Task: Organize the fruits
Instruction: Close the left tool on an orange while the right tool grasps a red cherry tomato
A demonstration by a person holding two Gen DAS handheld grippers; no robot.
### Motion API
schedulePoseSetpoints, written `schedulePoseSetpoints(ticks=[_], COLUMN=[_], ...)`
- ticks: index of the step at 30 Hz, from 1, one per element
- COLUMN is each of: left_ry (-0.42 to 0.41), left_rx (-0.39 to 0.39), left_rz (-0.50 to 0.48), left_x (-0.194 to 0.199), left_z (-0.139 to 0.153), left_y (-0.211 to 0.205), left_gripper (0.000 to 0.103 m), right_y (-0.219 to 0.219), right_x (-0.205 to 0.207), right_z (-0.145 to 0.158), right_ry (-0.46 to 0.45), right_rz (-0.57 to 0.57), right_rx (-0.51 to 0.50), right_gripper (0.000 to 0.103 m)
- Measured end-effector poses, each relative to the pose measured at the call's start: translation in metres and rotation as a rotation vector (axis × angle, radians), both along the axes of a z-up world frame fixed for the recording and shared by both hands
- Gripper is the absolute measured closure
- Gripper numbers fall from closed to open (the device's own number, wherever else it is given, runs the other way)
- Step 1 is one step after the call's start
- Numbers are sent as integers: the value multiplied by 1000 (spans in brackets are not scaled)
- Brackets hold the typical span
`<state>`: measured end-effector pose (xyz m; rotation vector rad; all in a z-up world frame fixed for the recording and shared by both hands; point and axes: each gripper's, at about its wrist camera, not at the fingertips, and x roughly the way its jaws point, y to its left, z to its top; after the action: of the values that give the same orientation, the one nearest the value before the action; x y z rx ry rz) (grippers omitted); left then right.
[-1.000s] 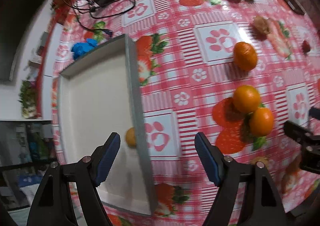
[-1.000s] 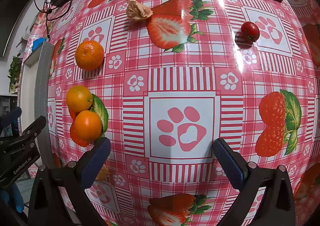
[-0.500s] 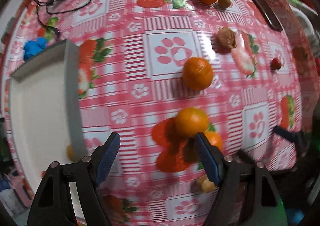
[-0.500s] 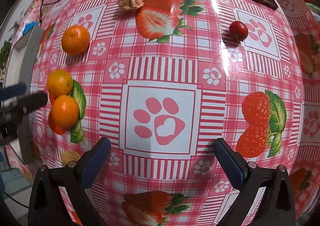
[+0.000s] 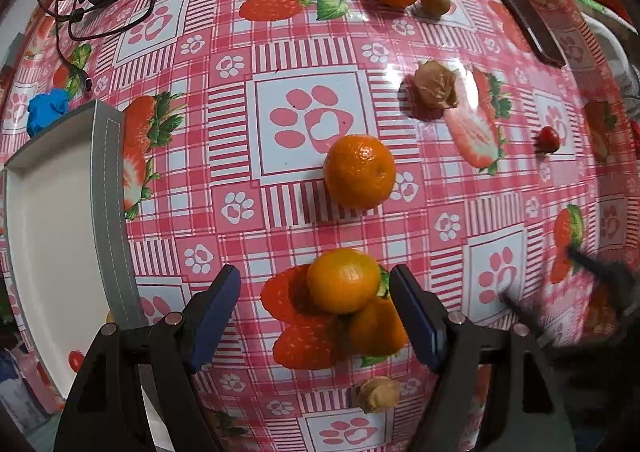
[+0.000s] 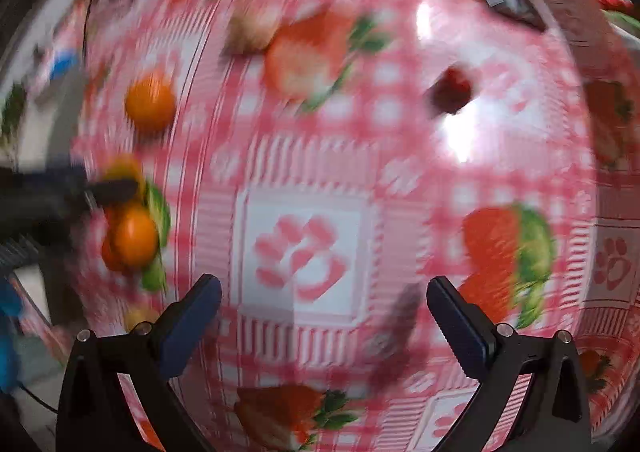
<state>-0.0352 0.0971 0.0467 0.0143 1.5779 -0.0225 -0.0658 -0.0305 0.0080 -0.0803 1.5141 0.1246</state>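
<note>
Oranges (image 5: pixel 344 281) mostly lie loose on the tablecloth (image 5: pixel 240 156) beside the nearly bare tray (image 5: pixel 52 212), the wide-open, empty left claw (image 5: pixel 316 316) straddling a touching pair, the right claw (image 6: pixel 324 316) likewise open and empty

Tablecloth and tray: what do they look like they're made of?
Tablecloth: probably glossy vinyl or oilcloth; it throws bright glare patches over its printed pattern. Tray: matte white inside with a grey stitched rim, likely faux leather or fabric-wrapped board; hard to say which.
</note>
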Motion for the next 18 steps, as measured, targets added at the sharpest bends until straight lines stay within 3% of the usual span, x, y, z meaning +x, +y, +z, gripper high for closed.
schedulePoseSetpoints(ticks=[5, 11, 13, 16, 18], left_ry=[7, 7, 15, 10, 4], left_rx=[6, 16, 10, 27, 24], left_rz=[22, 25, 28, 26, 28], left_x=[-6, -5, -3, -2, -3], left_z=[-11, -20, -23, -26, -27], left_y=[-14, -11, -13, -17, -18], left_gripper=[26, 29, 32, 37, 46], right_y=[-33, -43, -43, -42, -35], right_x=[44, 84, 86, 94, 86], right_z=[27, 23, 19, 8, 2], right_ry=[-109, -137, -133, -97, -106], right_rz=[-116, -118, -113, -107, -105], right_rx=[14, 15, 24, 53, 56], right_gripper=[0, 0, 8, 36, 40])
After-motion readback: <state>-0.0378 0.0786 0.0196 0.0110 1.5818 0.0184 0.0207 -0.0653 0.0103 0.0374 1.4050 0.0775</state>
